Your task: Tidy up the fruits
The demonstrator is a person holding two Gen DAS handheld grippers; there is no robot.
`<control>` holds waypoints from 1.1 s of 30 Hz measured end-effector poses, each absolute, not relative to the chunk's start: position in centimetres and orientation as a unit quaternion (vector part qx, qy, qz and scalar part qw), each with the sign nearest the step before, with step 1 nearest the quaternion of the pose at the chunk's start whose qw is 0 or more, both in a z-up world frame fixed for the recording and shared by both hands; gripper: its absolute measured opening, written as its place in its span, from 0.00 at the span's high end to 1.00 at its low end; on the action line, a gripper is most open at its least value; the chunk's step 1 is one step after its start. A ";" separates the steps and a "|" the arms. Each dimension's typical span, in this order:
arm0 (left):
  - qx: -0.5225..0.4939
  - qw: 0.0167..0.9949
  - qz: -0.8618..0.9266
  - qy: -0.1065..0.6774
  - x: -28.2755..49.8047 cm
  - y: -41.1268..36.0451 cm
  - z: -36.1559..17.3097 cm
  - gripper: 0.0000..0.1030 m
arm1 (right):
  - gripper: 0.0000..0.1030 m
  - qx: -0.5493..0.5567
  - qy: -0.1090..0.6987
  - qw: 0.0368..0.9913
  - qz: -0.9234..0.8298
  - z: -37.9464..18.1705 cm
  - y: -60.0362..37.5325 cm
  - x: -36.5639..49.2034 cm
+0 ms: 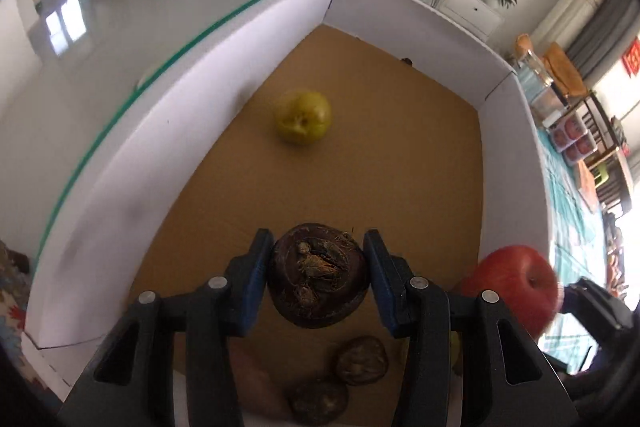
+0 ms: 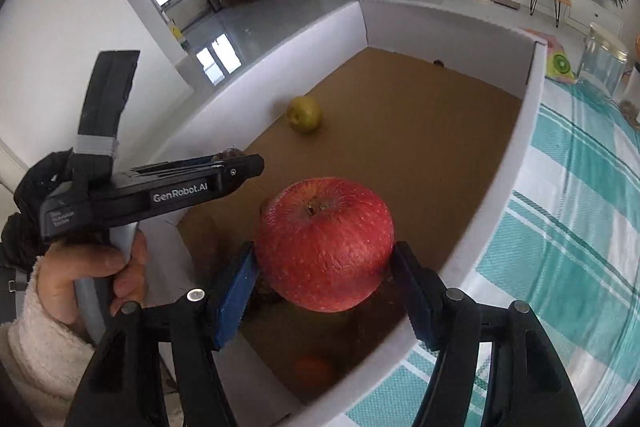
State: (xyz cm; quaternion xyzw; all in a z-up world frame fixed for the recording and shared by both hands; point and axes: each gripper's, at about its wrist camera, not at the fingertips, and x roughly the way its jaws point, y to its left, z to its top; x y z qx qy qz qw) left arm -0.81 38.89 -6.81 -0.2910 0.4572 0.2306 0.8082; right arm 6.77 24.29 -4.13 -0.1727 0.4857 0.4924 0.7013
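My left gripper (image 1: 318, 275) is shut on a dark brown mangosteen (image 1: 318, 275) and holds it above the near end of the white-walled box (image 1: 200, 131). My right gripper (image 2: 324, 267) is shut on a red apple (image 2: 324, 243), held over the box's near right corner; the apple also shows in the left wrist view (image 1: 516, 287). A green-yellow pear (image 1: 303, 117) lies on the brown box floor toward the far left; it also shows in the right wrist view (image 2: 305, 114). The left gripper body (image 2: 160, 191) appears at the left of the right wrist view.
Two more dark mangosteens (image 1: 362, 361) (image 1: 318, 401) lie on the box floor under my left gripper. An orange fruit (image 2: 314, 371) lies below the apple. The box stands on a teal checked cloth (image 2: 580, 247). A glass jar (image 2: 600, 59) stands at the far right.
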 end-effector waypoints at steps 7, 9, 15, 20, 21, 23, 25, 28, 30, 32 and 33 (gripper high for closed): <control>-0.186 0.846 0.283 0.413 -2.2 36.3 -3.4 0.16 | 0.11 -0.096 0.469 0.737 0.477 -1.7 22.9 9.3; -0.145 0.859 0.310 0.380 -3.0 35.0 -1.8 0.05 | 0.07 -0.084 0.455 0.757 0.462 0.0 20.9 9.9; -0.041 0.881 0.362 0.302 -4.4 29.9 1.9 0.01 | 0.00 -0.077 0.426 0.792 0.429 2.8 16.0 8.8; -0.078 0.889 0.328 0.311 -4.9 29.2 2.1 0.01 | 0.00 -0.083 0.423 0.796 0.424 3.3 14.4 6.2; -0.078 0.887 0.328 0.315 -4.8 29.1 2.1 0.01 | 0.00 -0.093 0.422 0.798 0.420 3.5 14.3 5.8; -0.078 0.882 0.329 0.327 -4.5 29.3 1.8 0.01 | 0.00 -0.111 0.422 0.798 0.416 3.1 14.5 5.0; -0.077 0.872 0.336 0.347 -4.5 29.3 1.6 0.01 | 0.00 -0.125 0.423 0.797 0.412 3.0 14.6 4.2; -0.067 0.865 0.347 0.357 -4.9 28.7 1.7 0.01 | 0.00 -0.141 0.418 0.801 0.405 3.0 14.8 3.5; -0.064 0.864 0.349 0.358 -5.1 28.8 1.7 0.01 | 0.00 -0.147 0.417 0.801 0.404 2.9 15.0 3.1; -0.063 0.864 0.349 0.359 -5.5 28.5 1.8 0.01 | 0.00 -0.151 0.418 0.800 0.403 2.8 15.2 2.9; -0.062 0.863 0.350 0.358 -5.7 28.6 1.8 0.01 | 0.00 -0.153 0.418 0.800 0.402 2.8 15.3 2.8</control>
